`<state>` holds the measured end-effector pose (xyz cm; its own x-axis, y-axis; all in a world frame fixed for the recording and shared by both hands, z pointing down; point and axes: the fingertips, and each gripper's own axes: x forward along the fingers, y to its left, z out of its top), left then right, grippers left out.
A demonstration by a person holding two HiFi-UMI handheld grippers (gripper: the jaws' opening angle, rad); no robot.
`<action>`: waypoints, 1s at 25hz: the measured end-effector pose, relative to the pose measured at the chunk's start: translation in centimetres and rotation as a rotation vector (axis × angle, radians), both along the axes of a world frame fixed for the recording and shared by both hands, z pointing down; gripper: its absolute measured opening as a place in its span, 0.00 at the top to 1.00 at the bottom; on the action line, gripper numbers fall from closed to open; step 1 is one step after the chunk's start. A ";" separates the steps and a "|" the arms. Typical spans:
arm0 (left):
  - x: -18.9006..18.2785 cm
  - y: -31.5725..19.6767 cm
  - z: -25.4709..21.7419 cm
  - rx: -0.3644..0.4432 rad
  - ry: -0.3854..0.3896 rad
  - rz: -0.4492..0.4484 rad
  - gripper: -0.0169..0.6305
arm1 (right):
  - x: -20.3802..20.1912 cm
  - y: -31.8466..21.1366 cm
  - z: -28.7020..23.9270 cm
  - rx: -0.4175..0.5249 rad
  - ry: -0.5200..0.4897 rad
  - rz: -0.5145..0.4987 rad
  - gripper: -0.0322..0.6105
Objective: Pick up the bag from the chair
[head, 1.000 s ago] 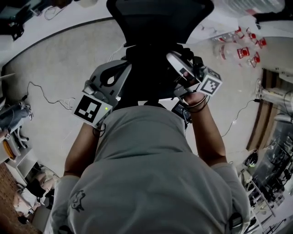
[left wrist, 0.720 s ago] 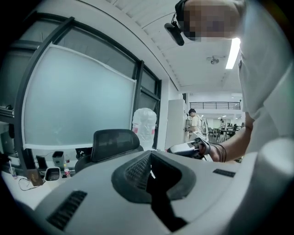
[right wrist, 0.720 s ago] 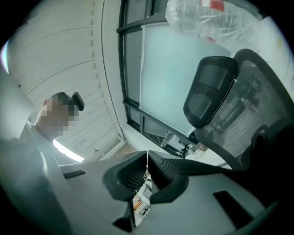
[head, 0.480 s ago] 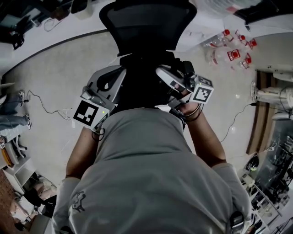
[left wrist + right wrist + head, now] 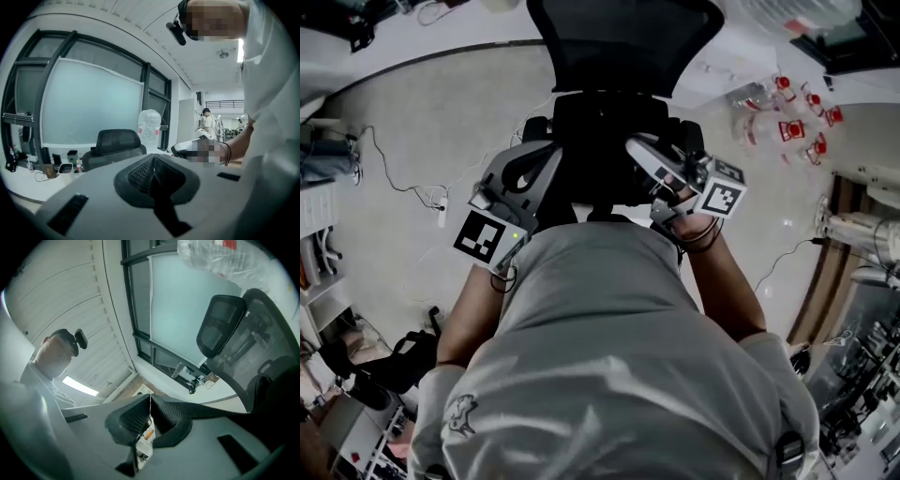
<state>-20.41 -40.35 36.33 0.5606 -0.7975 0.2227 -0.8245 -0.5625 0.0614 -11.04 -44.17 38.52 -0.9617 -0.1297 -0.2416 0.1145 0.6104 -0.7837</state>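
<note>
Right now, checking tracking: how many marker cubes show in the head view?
2. The left cube rides the left tongs, lower left of the chair; the right cube rides the right tongs, at its right. None looks hidden.

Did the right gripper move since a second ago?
Yes, slightly: against the chair backrest, the right gripper, shut on the bag strap, has slid a little toward the person.

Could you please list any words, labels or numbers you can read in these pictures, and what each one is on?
No text can be read anywhere.
Bottles: red labels, too small to read.
Left cube and right cube: square markers only, no words.
Shirt: a small emblem, no letters legible.
</note>
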 end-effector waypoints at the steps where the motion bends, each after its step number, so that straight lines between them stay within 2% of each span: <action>1: 0.1 0.6 0.2 -0.006 -0.002 -0.008 0.95 | 0.2 0.4 0.2 -0.001 0.002 -0.006 0.90; 9: 0.2 3.6 -0.2 0.005 -0.016 0.000 0.95 | 1.3 3.6 0.6 -0.014 0.004 0.023 0.90; 16: -1.3 6.6 -1.5 0.032 -0.030 0.074 0.95 | 1.8 6.5 -0.6 -0.017 -0.004 0.147 0.90; 25: -5.3 12.8 -2.4 0.041 -0.020 0.140 0.95 | 1.7 12.0 -1.3 0.006 0.010 0.294 0.90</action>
<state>-25.69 -27.56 33.95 0.6632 -0.7202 0.2036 -0.7383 -0.6741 0.0207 -9.33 -32.20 37.24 -0.8855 -0.4018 -0.2335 -0.0760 0.6209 -0.7802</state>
